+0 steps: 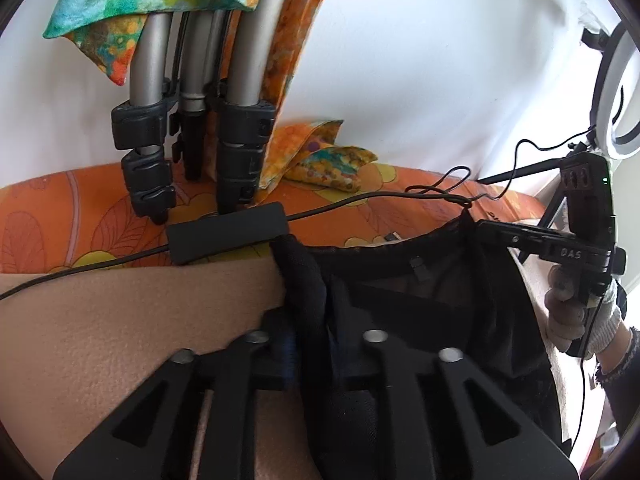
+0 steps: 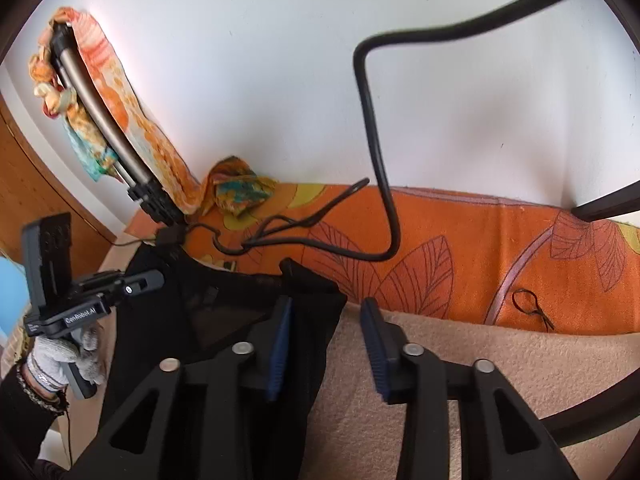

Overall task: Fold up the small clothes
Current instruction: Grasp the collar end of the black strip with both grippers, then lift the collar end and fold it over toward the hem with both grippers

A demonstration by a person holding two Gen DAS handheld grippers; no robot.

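— On the beige blanket (image 2: pixel 460 360), the black garment (image 1: pixel 420 300) is lying bunched; the left gripper (image 1: pixel 308 344) is clamping its edge.
— And the right gripper (image 2: pixel 326 344) is gaping wide, one finger resting on the cloth.

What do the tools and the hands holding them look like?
Both tools are black plastic with silver rivets; the right one has blue ribbed pads. White lettering marks their bodies. The hands wear pale grey knit gloves, with dark sleeves and a beaded bracelet.
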